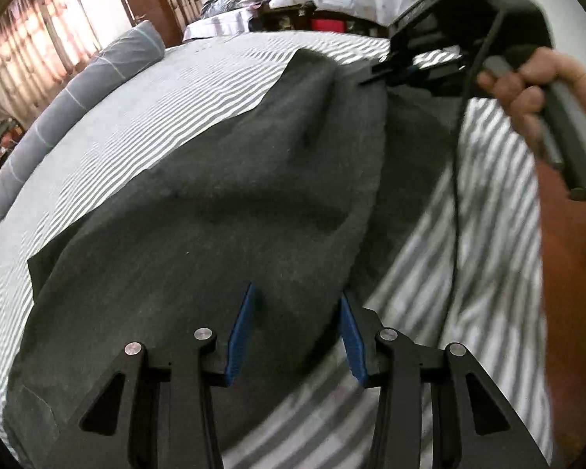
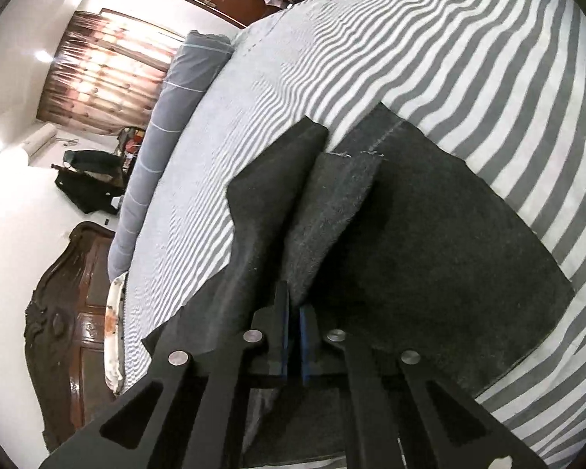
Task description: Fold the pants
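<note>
A bed (image 1: 144, 125) covered in a grey-and-white striped sheet (image 2: 429, 47) fills both views. A long grey bolster pillow (image 1: 78, 86) lies along its far left edge, with curtains (image 1: 31, 43) glowing behind it and a dark carved wooden headboard (image 2: 70, 312) showing at the near left of the right wrist view.

The dark charcoal pants (image 1: 199, 226) lie spread across the sheet, running from the near left toward the far right, with soft wrinkles in the cloth. In the right wrist view the pants (image 2: 429, 242) are partly lifted, and a lighter, fuzzy inner face of the fabric folds upward beside a stitched hem.

The right claw (image 2: 292, 336) has its blue pads pressed together, pinching an edge of the pants. From the left wrist view the same right claw (image 1: 383, 68) sits at the far right, gripped by the person's right hand (image 1: 527, 90), raising the cloth there.

The left claw (image 1: 295, 336) is spread wide, its blue pads (image 1: 240, 336) apart just above the near end of the pants, holding nothing.
</note>
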`<action>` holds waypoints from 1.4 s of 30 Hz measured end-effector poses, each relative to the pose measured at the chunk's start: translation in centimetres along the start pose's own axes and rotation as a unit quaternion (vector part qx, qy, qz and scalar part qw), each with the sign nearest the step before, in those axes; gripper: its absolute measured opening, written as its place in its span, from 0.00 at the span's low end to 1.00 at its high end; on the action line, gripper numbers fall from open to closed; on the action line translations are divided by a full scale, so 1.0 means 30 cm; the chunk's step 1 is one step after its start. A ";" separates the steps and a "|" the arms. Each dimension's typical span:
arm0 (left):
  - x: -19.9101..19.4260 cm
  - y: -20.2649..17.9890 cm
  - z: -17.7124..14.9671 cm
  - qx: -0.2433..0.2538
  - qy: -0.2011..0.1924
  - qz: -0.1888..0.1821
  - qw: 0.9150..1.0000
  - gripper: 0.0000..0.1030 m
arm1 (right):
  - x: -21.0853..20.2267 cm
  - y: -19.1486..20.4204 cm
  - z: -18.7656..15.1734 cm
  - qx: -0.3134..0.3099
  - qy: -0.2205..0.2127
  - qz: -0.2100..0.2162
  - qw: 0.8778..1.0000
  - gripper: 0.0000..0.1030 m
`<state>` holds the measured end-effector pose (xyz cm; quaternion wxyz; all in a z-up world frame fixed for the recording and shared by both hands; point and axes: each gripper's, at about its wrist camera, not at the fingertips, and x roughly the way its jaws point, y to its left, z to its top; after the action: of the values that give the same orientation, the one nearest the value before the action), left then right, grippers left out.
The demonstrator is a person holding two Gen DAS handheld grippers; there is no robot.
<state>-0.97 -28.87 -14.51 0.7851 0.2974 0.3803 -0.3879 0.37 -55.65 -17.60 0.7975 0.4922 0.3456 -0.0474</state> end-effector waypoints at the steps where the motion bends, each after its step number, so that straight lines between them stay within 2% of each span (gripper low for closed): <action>1: 0.014 0.002 0.007 -0.002 0.001 -0.002 1.000 0.38 | 0.000 -0.002 0.000 -0.003 -0.002 -0.002 1.000 0.08; 3: 0.025 0.008 0.019 -0.004 0.001 -0.002 1.000 0.17 | 0.005 -0.006 0.005 -0.007 -0.002 -0.010 1.000 0.08; 6: 0.022 0.012 0.036 -0.002 0.001 -0.009 1.000 0.08 | 0.008 -0.043 0.033 0.013 -0.011 -0.022 1.000 0.09; 11: 0.010 0.015 0.045 0.001 0.005 -0.015 1.000 0.06 | 0.000 -0.082 0.083 0.045 -0.032 -0.020 0.998 0.09; 14: -0.013 0.015 0.059 0.006 -0.001 -0.020 1.000 0.06 | -0.040 -0.069 0.099 0.034 -0.051 -0.027 0.998 0.04; 18: -0.058 0.005 0.074 0.027 -0.017 -0.025 0.999 0.06 | -0.156 -0.036 0.080 0.010 -0.081 -0.039 0.996 0.04; 21: -0.072 -0.006 0.073 0.043 -0.018 -0.035 0.998 0.06 | -0.231 -0.044 0.037 -0.005 -0.090 -0.064 0.994 0.03; 25: -0.091 -0.029 0.044 0.072 -0.019 -0.048 0.996 0.06 | -0.254 -0.092 -0.027 0.003 -0.083 -0.094 0.992 0.03; 29: -0.112 -0.045 0.029 0.089 -0.029 -0.057 0.994 0.06 | -0.270 -0.113 -0.055 0.010 -0.088 -0.101 0.991 0.03; 33: -0.120 -0.069 0.026 0.091 -0.036 -0.102 0.990 0.06 | -0.288 -0.114 -0.079 0.003 -0.104 -0.114 0.988 0.03; 35: -0.092 -0.093 0.022 0.100 -0.031 -0.101 0.989 0.06 | -0.281 -0.139 -0.093 0.001 -0.100 -0.134 0.986 0.03; 38: -0.062 -0.096 0.013 0.081 -0.013 -0.101 0.992 0.07 | -0.235 -0.174 -0.087 -0.001 -0.078 -0.154 0.985 0.03; 40: -0.079 -0.076 0.010 0.069 -0.018 -0.106 0.992 0.07 | -0.214 -0.181 -0.078 -0.002 -0.070 -0.170 0.983 0.03; 42: -0.111 -0.042 0.007 0.057 -0.021 -0.111 0.992 0.08 | -0.212 -0.190 -0.069 0.006 -0.063 -0.167 0.984 0.05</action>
<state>-3.32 -28.42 -11.84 0.7269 0.2899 0.3712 -0.4998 -7.86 -58.55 -18.64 0.7952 0.4286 0.3722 -0.2132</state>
